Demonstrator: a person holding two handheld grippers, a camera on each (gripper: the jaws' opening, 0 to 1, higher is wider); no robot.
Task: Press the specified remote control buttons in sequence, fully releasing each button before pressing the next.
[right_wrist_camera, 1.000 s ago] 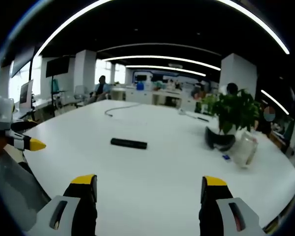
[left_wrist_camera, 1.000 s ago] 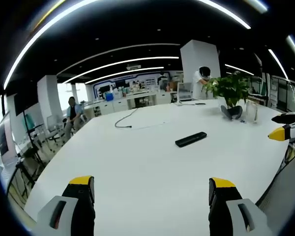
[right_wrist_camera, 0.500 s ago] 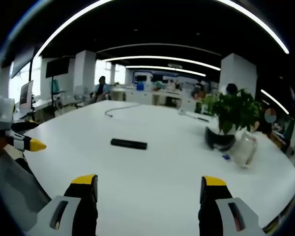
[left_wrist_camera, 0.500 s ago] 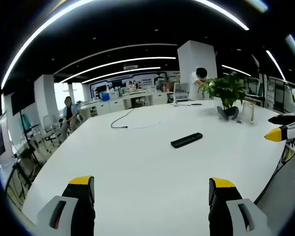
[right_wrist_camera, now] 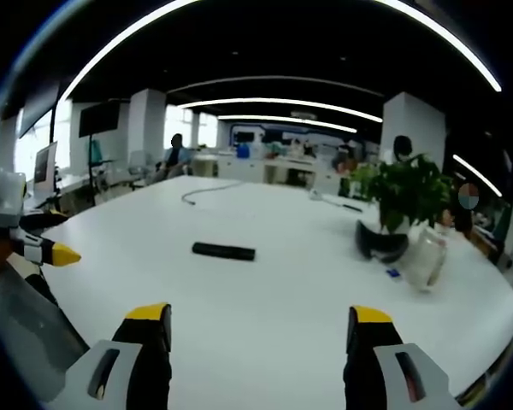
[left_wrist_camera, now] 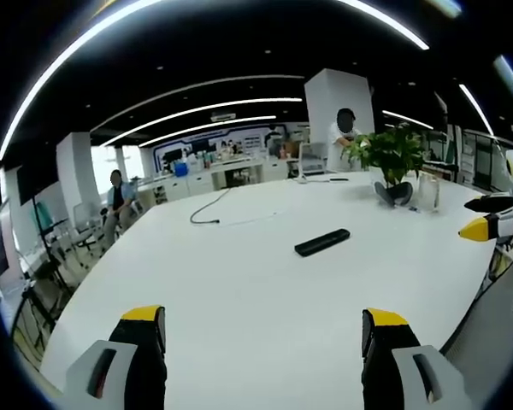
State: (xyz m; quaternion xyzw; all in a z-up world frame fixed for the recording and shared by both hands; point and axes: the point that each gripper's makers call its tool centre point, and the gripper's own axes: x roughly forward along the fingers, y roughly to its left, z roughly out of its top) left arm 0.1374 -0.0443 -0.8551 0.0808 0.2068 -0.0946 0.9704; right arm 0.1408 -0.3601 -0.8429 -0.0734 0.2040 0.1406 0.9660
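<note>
Left gripper (left_wrist_camera: 261,329) held above the near edge of the white table (left_wrist_camera: 239,290), jaws spread wide with nothing between them; right gripper (right_wrist_camera: 262,326) likewise wide and empty, its yellow tip also visible at the right edge of the left gripper view. Black remote control (left_wrist_camera: 322,242) lies flat on the table, well ahead of both grippers and untouched. Potted plant (right_wrist_camera: 400,201) stands farther back to the right, clear jar (right_wrist_camera: 426,256) just beside it, and a dark cable (left_wrist_camera: 207,209) lies far across the table.
</note>
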